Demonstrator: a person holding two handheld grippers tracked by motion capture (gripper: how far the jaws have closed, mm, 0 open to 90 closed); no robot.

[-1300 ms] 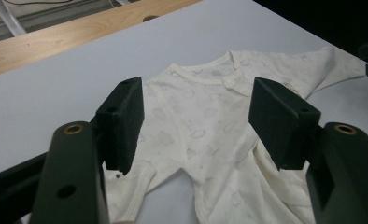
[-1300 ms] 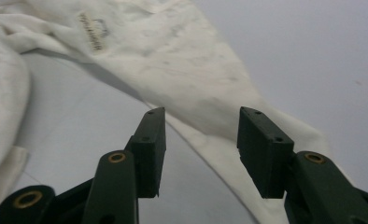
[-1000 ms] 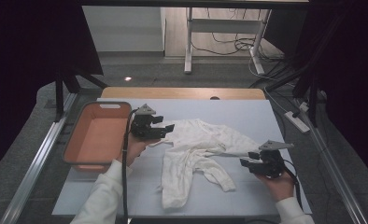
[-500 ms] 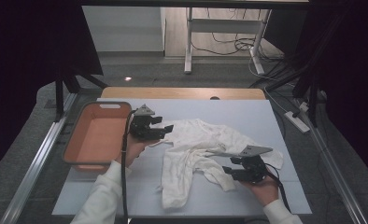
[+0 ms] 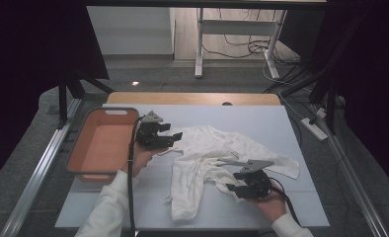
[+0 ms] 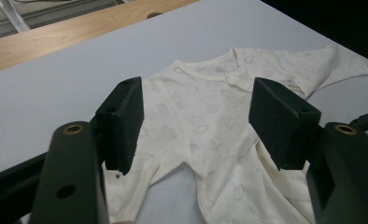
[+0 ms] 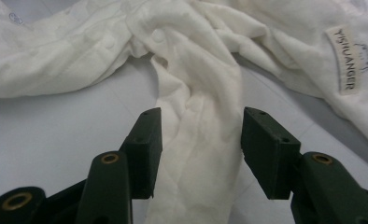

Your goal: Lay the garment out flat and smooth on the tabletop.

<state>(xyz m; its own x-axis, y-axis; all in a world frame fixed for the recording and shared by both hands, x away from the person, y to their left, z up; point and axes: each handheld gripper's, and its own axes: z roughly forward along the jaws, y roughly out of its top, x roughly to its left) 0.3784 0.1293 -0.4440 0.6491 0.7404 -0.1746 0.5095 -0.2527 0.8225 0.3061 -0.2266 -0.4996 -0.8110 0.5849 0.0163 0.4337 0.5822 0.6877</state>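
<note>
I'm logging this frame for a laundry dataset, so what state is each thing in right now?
White baby garment: crumpled on the table, unfolded, one leg twisted.
Left gripper: jaws open, at the garment's neck end, nothing gripped.
Right gripper: jaws open either side of a garment leg, pads not pressing it.
Orange bin: upright, empty.
Table: grey mat laid flat.

The left tongs (image 5: 175,138) are held level in a white-sleeved hand, jaws spread wide with nothing between the pads. The right tongs (image 5: 230,187) lie low, pointing left, jaws apart and pressing on nothing.
</note>
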